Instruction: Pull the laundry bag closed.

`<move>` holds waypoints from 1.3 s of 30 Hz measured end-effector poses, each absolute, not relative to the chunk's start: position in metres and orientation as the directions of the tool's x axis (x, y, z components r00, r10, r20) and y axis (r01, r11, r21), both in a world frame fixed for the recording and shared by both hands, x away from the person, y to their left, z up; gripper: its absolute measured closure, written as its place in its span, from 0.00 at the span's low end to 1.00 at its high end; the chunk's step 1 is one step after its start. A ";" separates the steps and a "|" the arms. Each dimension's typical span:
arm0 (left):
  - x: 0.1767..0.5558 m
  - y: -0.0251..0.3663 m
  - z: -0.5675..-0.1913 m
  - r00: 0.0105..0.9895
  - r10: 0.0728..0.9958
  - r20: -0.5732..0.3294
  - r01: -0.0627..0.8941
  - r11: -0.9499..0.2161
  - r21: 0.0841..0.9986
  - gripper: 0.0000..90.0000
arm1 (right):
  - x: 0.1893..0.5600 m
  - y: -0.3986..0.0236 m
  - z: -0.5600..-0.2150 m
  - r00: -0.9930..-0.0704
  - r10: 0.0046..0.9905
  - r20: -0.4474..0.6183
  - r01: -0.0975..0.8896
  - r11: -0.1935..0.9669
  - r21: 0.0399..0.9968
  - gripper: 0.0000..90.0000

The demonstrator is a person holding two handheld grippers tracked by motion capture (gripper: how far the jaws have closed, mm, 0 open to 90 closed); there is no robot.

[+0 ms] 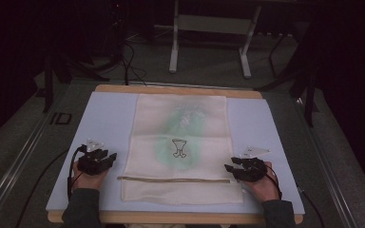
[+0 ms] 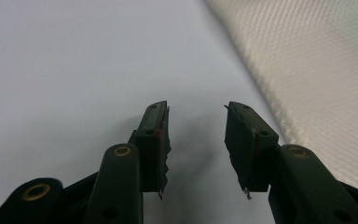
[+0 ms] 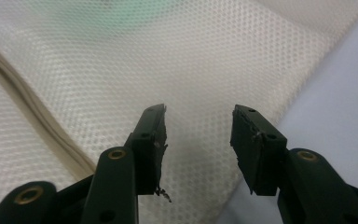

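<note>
The left tool (image 1: 108,157) rests near the tabletop's (image 1: 109,114) near-left corner, held in the person's left hand (image 1: 88,176), its tips pointing toward the cloth bag's left edge but apart from it. In the left gripper view its jaws stand well apart with only bare pale tabletop between them, and the woven edge of the bag crosses the upper right of that view.

The cream mesh bag (image 1: 183,147) lies flat along the middle of the tabletop, running from the far edge almost to the near edge. It has a faint green patch and a small dark outline drawing (image 1: 179,148) near its centre, and a thin brownish band (image 1: 173,179) crosses it close to the near edge.

The right tool (image 1: 229,168), in the right hand (image 1: 262,183), sits near the near-right corner with its tips at the bag's right edge. In the right gripper view its jaws are wide open over the mesh, gripping nothing.
</note>
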State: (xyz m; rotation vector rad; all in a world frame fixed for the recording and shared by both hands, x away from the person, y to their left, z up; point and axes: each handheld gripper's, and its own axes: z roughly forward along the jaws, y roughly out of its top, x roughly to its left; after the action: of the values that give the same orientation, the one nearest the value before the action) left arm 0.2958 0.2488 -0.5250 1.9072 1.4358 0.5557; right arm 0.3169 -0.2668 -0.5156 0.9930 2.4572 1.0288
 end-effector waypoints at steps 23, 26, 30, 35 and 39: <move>0.295 0.243 -0.518 0.483 0.865 -0.135 0.621 -0.230 0.749 0.77 | 0.308 -0.237 -0.507 -0.792 0.610 0.000 0.421 0.547 0.723 0.71; 0.295 0.244 -0.517 0.487 0.861 -0.143 0.618 -0.225 0.753 0.78 | 0.305 -0.230 -0.503 -0.805 0.594 0.000 0.407 0.552 0.727 0.73; 0.295 0.243 -0.517 0.502 0.853 -0.143 0.610 -0.232 0.758 0.78 | 0.304 -0.223 -0.501 -0.820 0.572 -0.011 0.388 0.570 0.724 0.75; 0.295 0.243 -0.516 0.509 0.842 -0.178 0.617 -0.213 0.757 0.78 | 0.301 -0.214 -0.501 -0.843 0.538 0.001 0.375 0.587 0.717 0.77; 0.295 0.241 -0.515 0.517 0.839 -0.170 0.615 -0.225 0.756 0.78 | 0.300 -0.209 -0.500 -0.849 0.528 0.014 0.376 0.586 0.718 0.77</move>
State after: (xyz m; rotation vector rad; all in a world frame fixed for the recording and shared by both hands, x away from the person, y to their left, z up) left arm 0.2947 0.2409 -0.5153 1.9434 1.1897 0.3483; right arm 0.3005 -0.2088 -0.4998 0.7544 2.6136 1.1133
